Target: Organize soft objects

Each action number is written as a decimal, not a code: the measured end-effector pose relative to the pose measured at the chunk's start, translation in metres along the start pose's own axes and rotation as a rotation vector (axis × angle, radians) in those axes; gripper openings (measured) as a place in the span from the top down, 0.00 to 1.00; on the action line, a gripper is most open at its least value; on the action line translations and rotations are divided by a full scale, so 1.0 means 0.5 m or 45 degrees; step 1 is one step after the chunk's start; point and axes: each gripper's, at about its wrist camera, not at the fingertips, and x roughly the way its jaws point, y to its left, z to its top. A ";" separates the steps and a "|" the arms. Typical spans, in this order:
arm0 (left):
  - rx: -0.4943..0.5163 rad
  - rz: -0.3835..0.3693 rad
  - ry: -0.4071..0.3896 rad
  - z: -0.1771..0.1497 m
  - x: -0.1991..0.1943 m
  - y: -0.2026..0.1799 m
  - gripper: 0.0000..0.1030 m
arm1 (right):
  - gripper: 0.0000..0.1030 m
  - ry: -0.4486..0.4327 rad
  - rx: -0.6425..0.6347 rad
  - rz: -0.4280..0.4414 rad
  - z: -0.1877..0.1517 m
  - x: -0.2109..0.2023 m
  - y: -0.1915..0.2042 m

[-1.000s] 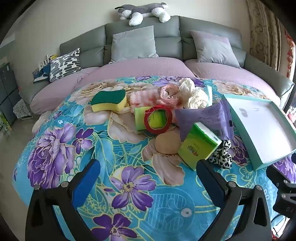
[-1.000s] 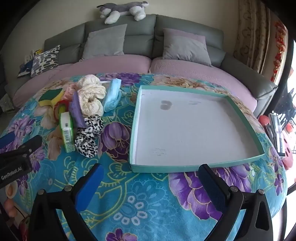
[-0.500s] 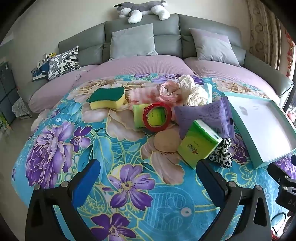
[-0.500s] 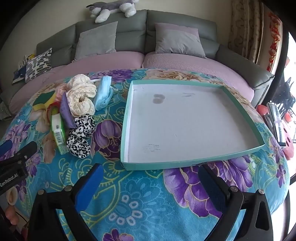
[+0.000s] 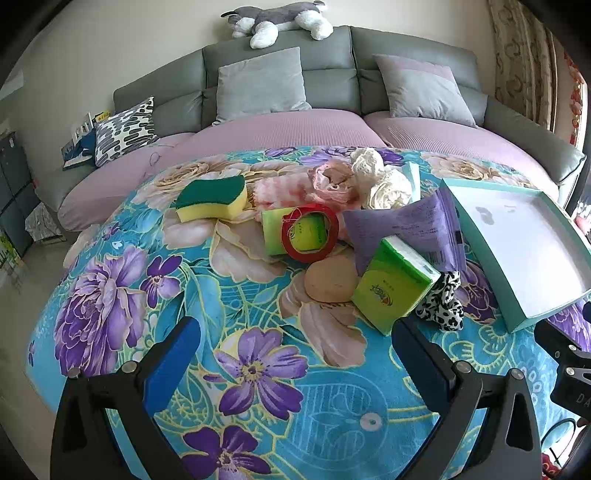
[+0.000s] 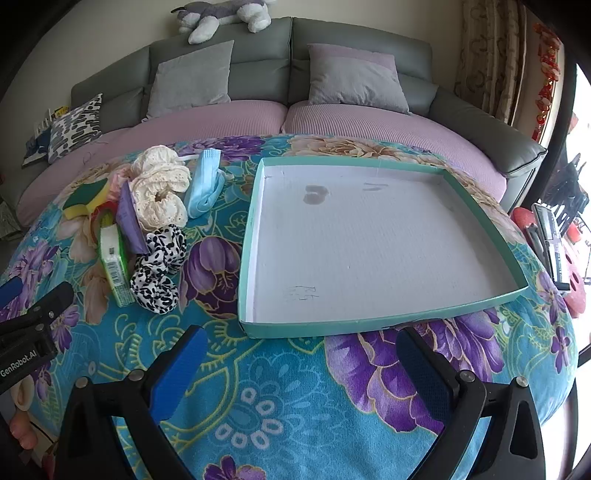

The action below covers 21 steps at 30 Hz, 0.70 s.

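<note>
A pile of soft things lies on the floral blanket: a yellow-green sponge (image 5: 212,197), a red tape ring (image 5: 309,232) on a green pack, a beige puff (image 5: 332,280), a green tissue pack (image 5: 393,288), a purple packet (image 5: 410,221), leopard scrunchies (image 6: 159,262), cream lace scrunchies (image 6: 160,192), a pink cloth (image 5: 328,181) and a blue mask (image 6: 205,184). A teal tray (image 6: 369,326) with a white floor stands right of the pile and holds nothing. My left gripper (image 5: 295,350) is open in front of the pile. My right gripper (image 6: 299,358) is open in front of the tray.
A grey sofa (image 5: 332,81) with purple seat covers and cushions stands behind the blanket. A plush dog (image 5: 277,18) lies on its back. The blanket (image 6: 295,406) drops off at its front and side edges. Red objects (image 6: 572,280) stand at far right.
Both grippers have moved slightly forward over the blanket. The pile and the tray look a little nearer. Both stay open and empty.
</note>
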 end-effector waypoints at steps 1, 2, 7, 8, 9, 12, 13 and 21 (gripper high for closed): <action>0.002 0.001 0.001 0.000 -0.001 -0.001 0.00 | 0.00 0.001 0.001 0.001 0.001 0.000 0.000; 0.004 0.002 0.001 0.000 -0.001 -0.002 0.00 | 0.00 0.002 0.002 0.001 -0.001 0.000 0.002; 0.006 0.004 0.004 0.000 -0.002 -0.003 0.00 | 0.00 0.005 0.005 0.008 0.000 0.001 -0.002; 0.006 0.005 0.005 0.000 -0.002 -0.003 0.00 | 0.00 0.005 0.004 0.007 -0.002 0.000 0.001; 0.006 0.007 0.006 0.000 -0.001 -0.003 0.00 | 0.00 0.008 0.004 0.008 0.001 0.002 -0.002; 0.011 0.012 0.008 0.001 0.000 -0.005 0.00 | 0.00 0.018 0.002 0.006 0.001 0.007 -0.001; 0.013 0.013 0.006 0.001 -0.001 -0.005 0.00 | 0.00 0.019 0.000 0.005 -0.001 0.006 0.001; 0.009 0.010 0.010 0.003 -0.001 -0.002 0.00 | 0.00 0.021 0.012 0.011 0.001 0.009 -0.002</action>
